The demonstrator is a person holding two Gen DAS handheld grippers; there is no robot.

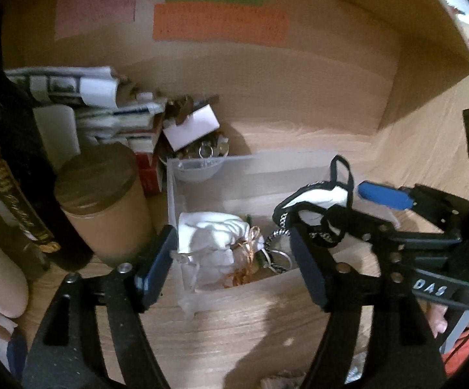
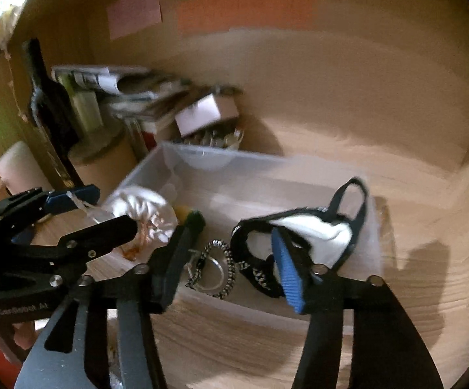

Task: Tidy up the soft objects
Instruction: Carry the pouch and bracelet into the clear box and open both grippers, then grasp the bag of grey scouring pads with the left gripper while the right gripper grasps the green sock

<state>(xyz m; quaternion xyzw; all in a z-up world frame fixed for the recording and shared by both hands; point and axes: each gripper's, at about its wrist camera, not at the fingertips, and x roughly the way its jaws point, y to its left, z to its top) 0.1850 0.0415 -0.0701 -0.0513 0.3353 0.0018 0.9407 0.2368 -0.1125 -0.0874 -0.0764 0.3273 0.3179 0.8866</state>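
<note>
A clear plastic bin stands on the wooden shelf. In its left end lies a white cloth bundle in a clear bag. A black-and-white soft pouch with a black loop rests in its right end, beside a braided cord with a ring. My left gripper is open, its jaws spread either side of the white bundle. My right gripper is open over the bin, its right finger against the pouch; it also shows in the left wrist view.
A brown cardboard tube stands left of the bin, with a dark bottle, stacked papers and boxes and a bowl of small items behind. Coloured paper notes hang on the back wall. A cream mug stands far left.
</note>
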